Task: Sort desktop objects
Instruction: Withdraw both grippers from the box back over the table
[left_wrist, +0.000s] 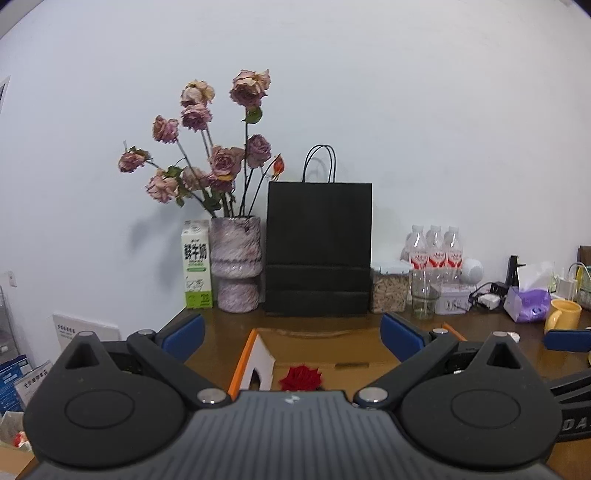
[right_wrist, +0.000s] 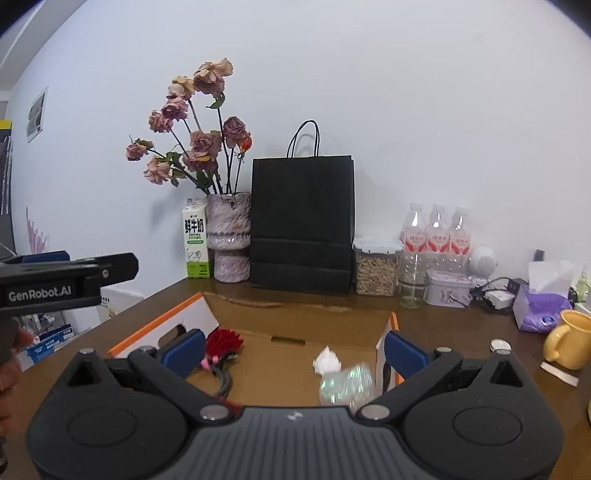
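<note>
Left gripper (left_wrist: 291, 338) and right gripper (right_wrist: 294, 349) both spread wide, empty, over box (right_wrist: 295, 325). Rose (left_wrist: 301, 378) inside, half hidden for us; glittery blur (right_wrist: 345, 384) only in right view.

A brown table (right_wrist: 461, 332) filled the lower half of the right wrist view. Along its far edge, from left to right, stood a milk carton (right_wrist: 194, 240), a vase (right_wrist: 228, 238), a black bag (right_wrist: 301, 225), a jar (right_wrist: 376, 267), a glass (right_wrist: 413, 286), three bottles (right_wrist: 437, 229), a tin (right_wrist: 448, 291) and a tissue pack (right_wrist: 541, 306). A yellow mug (right_wrist: 567, 339) sat at the right edge. An open box (right_wrist: 295, 354) lay at lower centre.
</note>
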